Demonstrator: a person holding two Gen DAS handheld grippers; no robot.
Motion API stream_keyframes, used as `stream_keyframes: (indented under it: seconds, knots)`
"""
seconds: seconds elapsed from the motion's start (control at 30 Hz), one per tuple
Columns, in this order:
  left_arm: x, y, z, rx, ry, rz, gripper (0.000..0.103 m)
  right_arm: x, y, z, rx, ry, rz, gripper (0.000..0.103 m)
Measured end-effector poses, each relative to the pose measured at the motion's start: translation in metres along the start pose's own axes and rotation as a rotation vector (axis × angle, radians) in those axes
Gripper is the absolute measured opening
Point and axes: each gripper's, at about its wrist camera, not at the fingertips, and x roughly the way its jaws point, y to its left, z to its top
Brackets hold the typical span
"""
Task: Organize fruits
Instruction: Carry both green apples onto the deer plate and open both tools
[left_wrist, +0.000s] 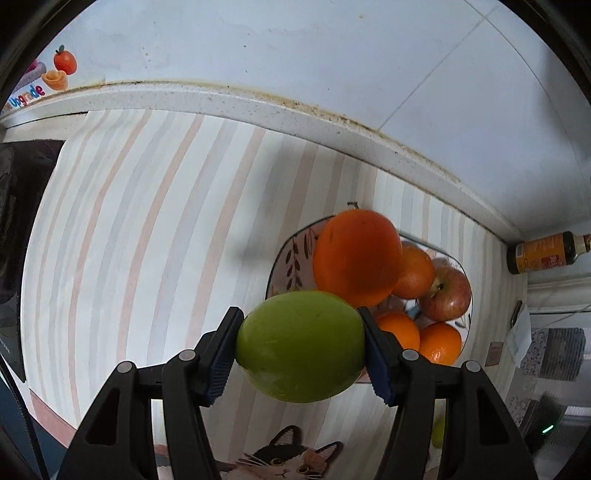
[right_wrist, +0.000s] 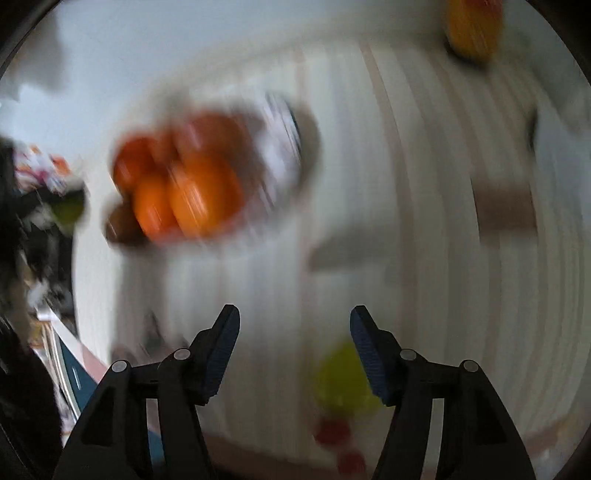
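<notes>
My left gripper (left_wrist: 300, 345) is shut on a green apple (left_wrist: 300, 345) and holds it above the striped cloth, just left of a patterned plate (left_wrist: 286, 258). The plate holds several oranges (left_wrist: 356, 254) and a red apple (left_wrist: 445, 293). My right gripper (right_wrist: 294, 350) is open and empty above the cloth; its view is badly blurred. The plate of oranges (right_wrist: 184, 188) shows there at upper left. A yellow-green fruit (right_wrist: 341, 384) lies on the cloth near the right finger, with small red fruit (right_wrist: 332, 432) below it.
A striped cloth (left_wrist: 147, 240) with a cat picture covers the counter, against a white tiled wall. A brown bottle (left_wrist: 543, 253) lies at the right by the wall. A dark appliance (left_wrist: 18, 221) stands at the left. An orange-yellow object (right_wrist: 474, 26) is at the top right.
</notes>
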Motion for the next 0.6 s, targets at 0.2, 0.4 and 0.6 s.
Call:
stream_keyframes:
  seconds: [0.2,0.4,0.6]
  knots:
    - [0.003,-0.003,-0.01,0.01,0.01,-0.005,0.059,-0.007,-0.024,-0.034,0.066,-0.114,-0.113,0.066]
    - [0.009,-0.009,-0.021,0.011,0.019,-0.004,0.059,-0.012,-0.057,-0.034,0.189,-0.112,-0.076,0.066]
    - [0.006,-0.013,-0.032,0.026,0.01,0.002,0.059,0.002,-0.072,-0.046,0.248,-0.016,-0.122,0.066]
